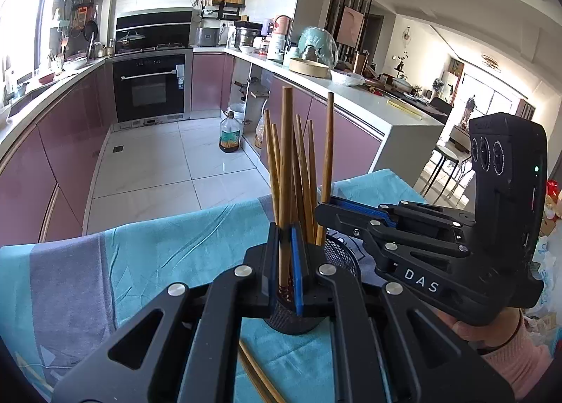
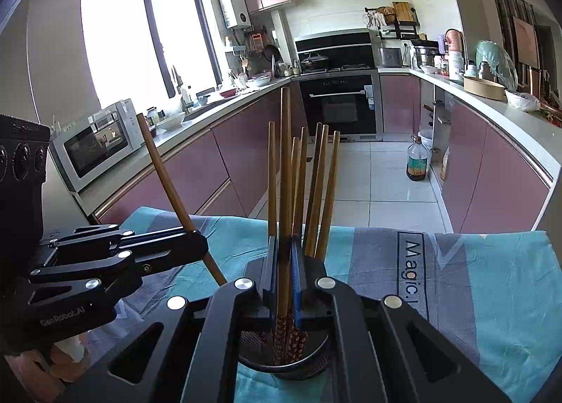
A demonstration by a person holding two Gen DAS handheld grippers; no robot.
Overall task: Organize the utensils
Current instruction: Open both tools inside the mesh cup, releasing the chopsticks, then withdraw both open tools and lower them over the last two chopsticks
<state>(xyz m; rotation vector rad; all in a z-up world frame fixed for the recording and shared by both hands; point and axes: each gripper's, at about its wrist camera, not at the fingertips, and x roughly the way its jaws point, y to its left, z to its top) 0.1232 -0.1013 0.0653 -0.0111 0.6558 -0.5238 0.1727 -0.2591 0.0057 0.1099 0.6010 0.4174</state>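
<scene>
A black mesh cup (image 1: 340,252) (image 2: 318,362) stands on the cloth-covered table and holds several wooden chopsticks (image 1: 304,171) (image 2: 318,185). My left gripper (image 1: 286,262) is shut on one upright chopstick (image 1: 286,157) over the cup. My right gripper (image 2: 285,276) is shut on another chopstick (image 2: 285,157), its patterned red end inside the cup. In the left wrist view the right gripper (image 1: 325,215) grips its chopstick (image 1: 329,143) beside the cup. In the right wrist view the left gripper (image 2: 198,245) holds its slanted chopstick (image 2: 165,178).
Two loose chopsticks (image 1: 256,375) lie on the teal and grey cloth (image 1: 158,248) (image 2: 491,280) near me. Beyond the table edge is tiled kitchen floor with an oil bottle (image 1: 230,132) (image 2: 417,160) and pink cabinets on both sides.
</scene>
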